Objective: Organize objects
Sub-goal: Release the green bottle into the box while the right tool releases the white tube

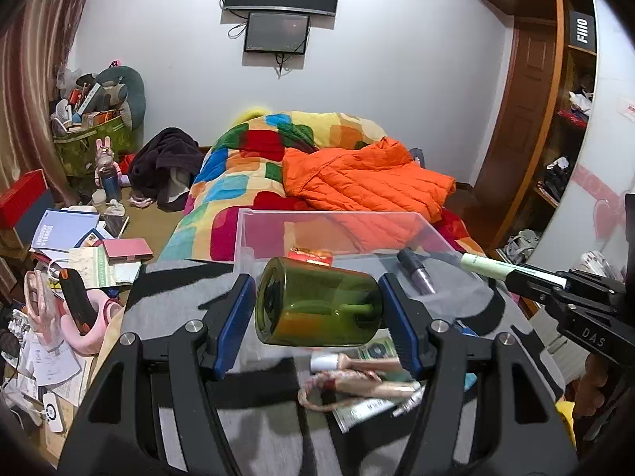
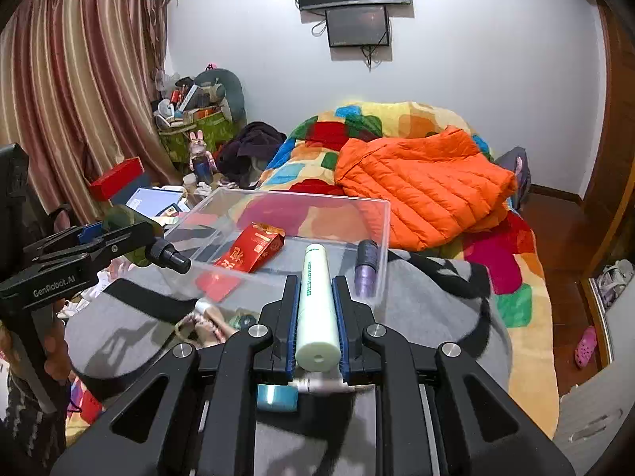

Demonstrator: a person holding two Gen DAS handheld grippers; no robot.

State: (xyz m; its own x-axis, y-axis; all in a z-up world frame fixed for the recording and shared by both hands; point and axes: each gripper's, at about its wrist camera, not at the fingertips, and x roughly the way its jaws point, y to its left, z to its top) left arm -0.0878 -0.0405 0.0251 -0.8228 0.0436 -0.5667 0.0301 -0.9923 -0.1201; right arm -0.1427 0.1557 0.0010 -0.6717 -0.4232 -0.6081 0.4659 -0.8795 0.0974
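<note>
1. The left hand-held gripper (image 1: 317,301) is clamped on a translucent olive-green glass bottle (image 1: 317,303). The bottle lies crosswise between the blue pads, its base toward the left pad and its shoulder toward the right, raised clear of the grey cloth (image 1: 166,309) covering the bed.
2. In the right wrist view the bottle's black-capped neck (image 2: 170,258) projects sideways from that gripper, near the box's left wall.
3. The right hand-held gripper (image 2: 317,313) is clenched on a pale green cylindrical plastic tube (image 2: 317,305). The tube runs lengthwise between the pads, its far end pointing at the clear rectangular plastic box (image 2: 381,214).
4. Inside the box lie a red printed carton (image 2: 254,252), tilted, and a purple cylindrical tube with dark cap (image 2: 365,271) against the right wall.
5. Loose small items (image 1: 357,377) lie on the grey cloth below the bottle; they are not clearly identifiable.
</note>
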